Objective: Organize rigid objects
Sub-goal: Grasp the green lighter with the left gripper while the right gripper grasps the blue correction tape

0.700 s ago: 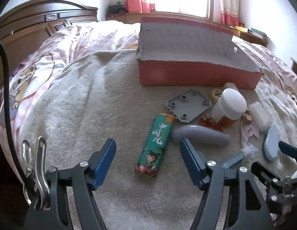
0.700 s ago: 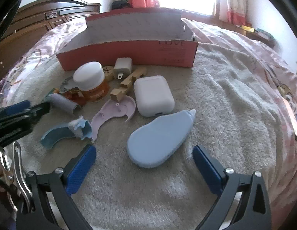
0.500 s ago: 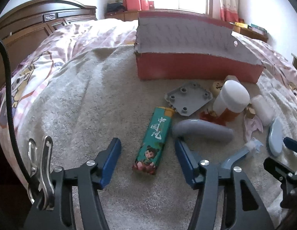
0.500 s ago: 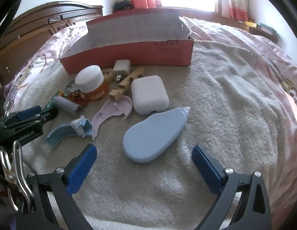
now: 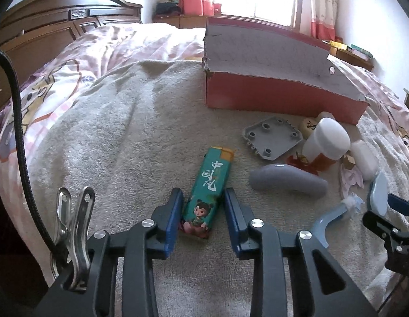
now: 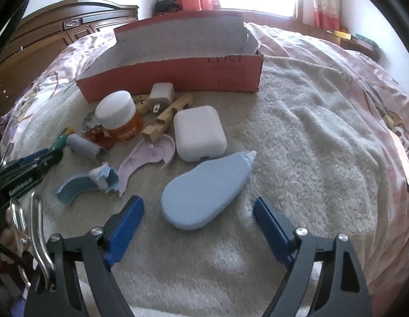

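Note:
A green lighter (image 5: 208, 190) with a cartoon girl lies on the beige towel. My left gripper (image 5: 203, 211) straddles its near end, jaws narrowed on both sides with a small gap still showing. My right gripper (image 6: 199, 219) is wide open just in front of a pale blue teardrop-shaped case (image 6: 208, 189), not touching it. A red open cardboard box (image 5: 281, 97) stands behind the objects; it also shows in the right wrist view (image 6: 178, 71).
Beside the lighter lie a grey square plate (image 5: 273, 140), a grey tube (image 5: 287, 181), a white-lidded orange jar (image 6: 119, 120), a white earbud case (image 6: 199, 133), a white charger (image 6: 162, 97), wooden blocks (image 6: 167, 120), and pink (image 6: 148, 155) and blue broken shells (image 6: 82, 187).
My left gripper has moved forward over the lighter's near end and its jaws have narrowed around it. My right gripper has crept closer to the blue case and stays open.

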Demonstrator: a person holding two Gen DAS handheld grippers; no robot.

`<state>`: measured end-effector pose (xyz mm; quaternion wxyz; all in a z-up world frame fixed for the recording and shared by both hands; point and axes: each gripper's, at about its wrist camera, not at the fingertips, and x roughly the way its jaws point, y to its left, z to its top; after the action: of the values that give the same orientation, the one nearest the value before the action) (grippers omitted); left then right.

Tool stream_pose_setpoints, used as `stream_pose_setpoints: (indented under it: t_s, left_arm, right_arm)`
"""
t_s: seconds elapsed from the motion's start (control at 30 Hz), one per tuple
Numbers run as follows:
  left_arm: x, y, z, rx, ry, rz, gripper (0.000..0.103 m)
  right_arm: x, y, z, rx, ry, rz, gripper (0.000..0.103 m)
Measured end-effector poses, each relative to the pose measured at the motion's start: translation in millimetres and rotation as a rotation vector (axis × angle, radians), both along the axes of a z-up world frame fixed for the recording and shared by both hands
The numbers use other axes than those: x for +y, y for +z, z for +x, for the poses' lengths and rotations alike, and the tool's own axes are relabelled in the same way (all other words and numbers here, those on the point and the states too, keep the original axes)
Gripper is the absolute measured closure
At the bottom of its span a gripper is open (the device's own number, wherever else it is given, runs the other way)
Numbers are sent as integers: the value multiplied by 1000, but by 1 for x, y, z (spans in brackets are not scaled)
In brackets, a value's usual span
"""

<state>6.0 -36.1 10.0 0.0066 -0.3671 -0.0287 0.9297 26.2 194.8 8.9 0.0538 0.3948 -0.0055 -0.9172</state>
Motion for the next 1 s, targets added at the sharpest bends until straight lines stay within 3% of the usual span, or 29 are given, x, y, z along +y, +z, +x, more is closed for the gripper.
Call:
stream_pose_setpoints:
  t_s: [0.1, 0.2, 0.27, 0.33, 0.57, 0.67, 0.8, 1.0]
  left_arm:
    - [-1, -1, -1, 4, 3, 7, 68]
    - [0, 0, -2, 4, 2, -7, 67]
    - [-1, 0, -2, 4, 3, -11, 66]
    - [0, 0, -2, 4, 3, -8, 65]
    - [1, -1, -4, 8, 3, -18, 64]
    - [2, -2, -5, 12, 5, -26, 63]
    - [2, -2, -5, 12, 5, -27, 63]
    - [3, -2, -4, 13, -1, -16, 68]
  right_arm:
    - [-1, -1, -3, 10, -16, 18, 20]
    - [1, 0, 0, 29, -39, 27, 34]
    - [7, 1, 2, 37, -61, 24, 49]
    - [12, 2, 4, 38, -68, 6, 53]
    - [14, 2, 5, 34, -64, 12, 54]
    - [12, 1, 2, 32, -67, 11, 45]
    - [7, 0, 0, 36, -67, 33, 44]
    - [14, 1, 1, 41, -79, 5, 55]
